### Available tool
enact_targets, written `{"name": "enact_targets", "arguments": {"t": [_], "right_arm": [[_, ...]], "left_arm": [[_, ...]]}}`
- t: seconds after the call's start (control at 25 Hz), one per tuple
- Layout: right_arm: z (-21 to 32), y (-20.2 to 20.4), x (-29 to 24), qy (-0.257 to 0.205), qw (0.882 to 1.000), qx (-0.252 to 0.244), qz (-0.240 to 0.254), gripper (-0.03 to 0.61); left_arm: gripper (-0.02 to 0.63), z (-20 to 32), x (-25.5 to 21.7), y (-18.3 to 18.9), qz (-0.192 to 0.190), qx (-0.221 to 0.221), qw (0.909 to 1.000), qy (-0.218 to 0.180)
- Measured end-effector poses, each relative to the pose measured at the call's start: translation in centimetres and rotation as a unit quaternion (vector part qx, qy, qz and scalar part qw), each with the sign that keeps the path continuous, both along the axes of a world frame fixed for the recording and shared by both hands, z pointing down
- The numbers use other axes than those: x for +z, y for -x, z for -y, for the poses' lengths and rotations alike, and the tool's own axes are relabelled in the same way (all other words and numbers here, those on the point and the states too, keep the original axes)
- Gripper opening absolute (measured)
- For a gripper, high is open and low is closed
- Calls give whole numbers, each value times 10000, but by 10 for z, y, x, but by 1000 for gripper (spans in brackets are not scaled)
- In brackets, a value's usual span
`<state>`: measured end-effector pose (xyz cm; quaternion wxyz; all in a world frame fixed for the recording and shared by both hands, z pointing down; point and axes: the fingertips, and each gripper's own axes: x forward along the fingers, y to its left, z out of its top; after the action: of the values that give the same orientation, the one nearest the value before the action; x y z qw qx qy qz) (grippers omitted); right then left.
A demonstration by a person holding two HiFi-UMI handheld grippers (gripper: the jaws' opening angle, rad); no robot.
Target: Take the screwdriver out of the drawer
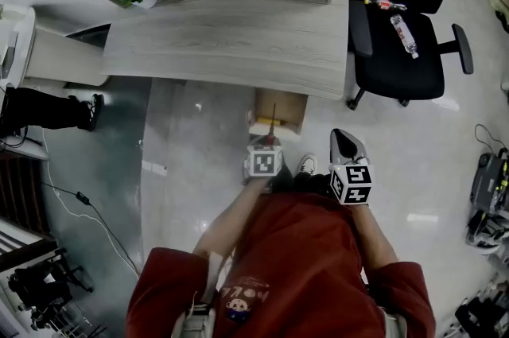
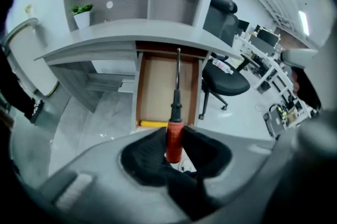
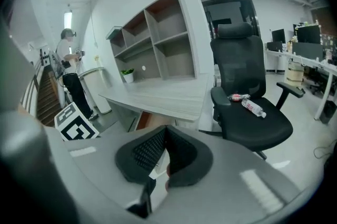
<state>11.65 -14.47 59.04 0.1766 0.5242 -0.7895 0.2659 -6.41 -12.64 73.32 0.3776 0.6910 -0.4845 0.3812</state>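
1. Below the head camera, a person in a red top holds a hand-held gripper in each hand in front of the grey bench (image 1: pixel 231 42). The left hand-held gripper (image 1: pixel 269 144) carries the screwdriver (image 1: pixel 273 122), whose thin shaft points toward the open drawer (image 1: pixel 290 107) under the bench edge. The right hand-held gripper (image 1: pixel 347 142) hangs just beside it. An office chair (image 1: pixel 402 66) with a bottle (image 1: pixel 404 35) on its seat stands to the right.

2. Left gripper view: the left hand-held gripper (image 2: pixel 175 152) has its jaws partly closed, and the pads press on the red handle of the screwdriver (image 2: pixel 174 136). The shaft sticks out beyond the tips, above the drawer (image 2: pixel 158 88), which is pulled out. A yellow object (image 2: pixel 152 124) lies at the drawer's near end.

3. Right gripper view: the right hand-held gripper (image 3: pixel 164 136) has its pads meeting at the tips, with nothing gripped. The left one's marker cube (image 3: pixel 76 122) shows at the left. Beyond stand the bench (image 3: pixel 158 95), the chair (image 3: pixel 247 112) and a person (image 3: pixel 71 72).
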Motion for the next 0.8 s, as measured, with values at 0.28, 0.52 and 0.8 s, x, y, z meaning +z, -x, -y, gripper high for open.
{"name": "enact_targets", "arguments": {"t": [0.28, 0.52, 0.8], "right_arm": [[9, 19, -23, -448, 9961, -605, -469, -2], [24, 26, -43, -584, 9961, -601, -266, -2], [37, 22, -65, -735, 9962, -452, -148, -2]], "left_arm": [[95, 0, -42, 12, -204, -518, 9976, -401], [95, 9, -83, 11, -410, -612, 9928, -945], [95, 25, -145, 22, -440, -622, 9831, -1661]]}}
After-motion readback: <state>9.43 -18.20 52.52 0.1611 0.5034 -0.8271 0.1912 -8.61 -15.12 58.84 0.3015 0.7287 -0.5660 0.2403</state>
